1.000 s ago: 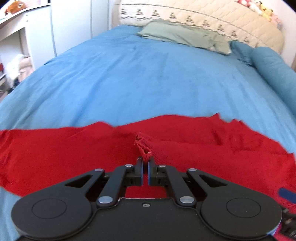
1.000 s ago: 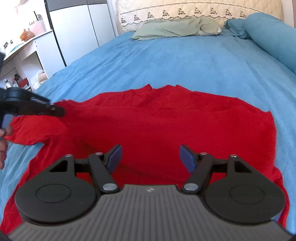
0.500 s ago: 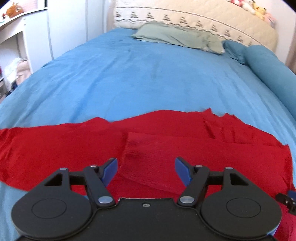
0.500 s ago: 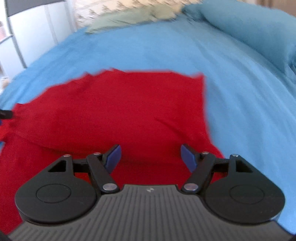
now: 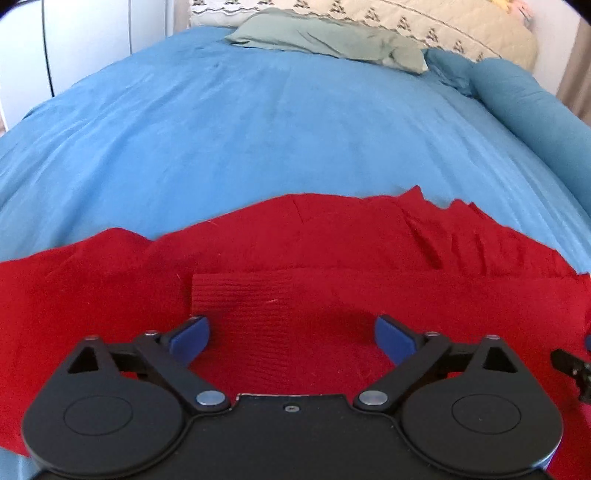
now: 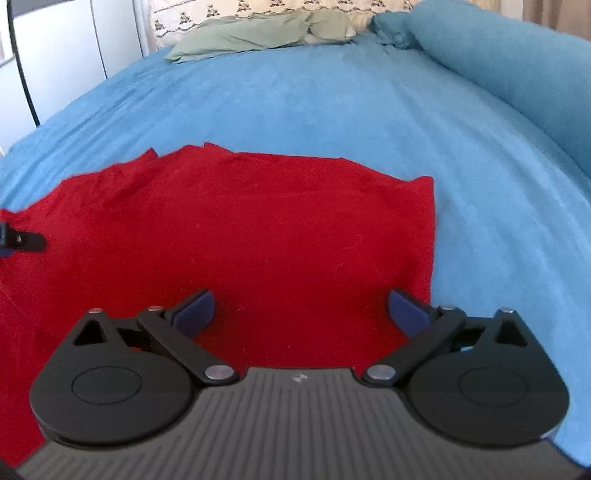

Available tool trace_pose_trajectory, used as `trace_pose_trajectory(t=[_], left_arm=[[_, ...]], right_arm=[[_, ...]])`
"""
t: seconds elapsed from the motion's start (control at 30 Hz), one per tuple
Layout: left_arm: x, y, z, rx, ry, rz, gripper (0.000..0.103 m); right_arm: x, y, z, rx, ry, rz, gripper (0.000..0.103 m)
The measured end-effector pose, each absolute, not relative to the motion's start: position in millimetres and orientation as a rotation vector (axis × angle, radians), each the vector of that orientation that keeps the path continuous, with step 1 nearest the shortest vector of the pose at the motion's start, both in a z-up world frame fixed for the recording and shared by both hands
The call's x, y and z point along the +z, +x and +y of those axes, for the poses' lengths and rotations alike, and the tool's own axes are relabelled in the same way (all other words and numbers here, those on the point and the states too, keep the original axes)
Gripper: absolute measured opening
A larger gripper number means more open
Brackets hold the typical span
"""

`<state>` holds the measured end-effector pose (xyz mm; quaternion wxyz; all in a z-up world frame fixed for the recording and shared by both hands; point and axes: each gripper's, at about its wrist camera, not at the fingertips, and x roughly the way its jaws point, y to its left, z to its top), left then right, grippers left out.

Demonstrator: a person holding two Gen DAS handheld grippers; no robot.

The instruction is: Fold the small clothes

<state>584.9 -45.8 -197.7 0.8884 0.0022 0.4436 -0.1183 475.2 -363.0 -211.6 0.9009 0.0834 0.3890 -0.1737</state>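
Surface: a bed covered edge to edge with a blue bedspread, nap faintly streaked, shallow creases running toward the head. At the head, a sage-green pillow lay flat against a cream quilted headboard cover with a dark embroidered border. A teal bolster ran along the bed's right side. White cabinet doors stood to the left of the bed; a strip of beige curtain showed at the far right of the left wrist view.

Garment: 1 red knit garment lay spread on the bedspread at the near end of the bed. Its right edge ran straight, ending in a squared far corner. The far edge was wavy, with small pleats near the right side in the left wrist view. A ribbed cuff, apparently the end of a sleeve folded across the body of the garment, lay flat just ahead of the left tongs.

Left tongs: blue pads spread wide apart, nothing between them, poised over the ribbed cuff.

Right tongs: likewise wide apart and empty, over the garment's right portion, the right pad near its straight edge.
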Motion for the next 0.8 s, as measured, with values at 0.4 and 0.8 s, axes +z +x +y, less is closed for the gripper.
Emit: trace_pose_trajectory(t=[0.4, 0.8], left_arm=[[-76.7, 516.0, 60.4, -0.085, -0.059, 0.741, 0.103], [-128.7, 482.3, 297.0, 0.104, -0.425, 0.825, 0.089]], right_arm=[[-117.3, 480.7, -287.1, -0.208, 0.158, 0.736, 0.103], [-99.8, 501.4, -106.2, -0.074, 0.208, 0.801, 0.103]])
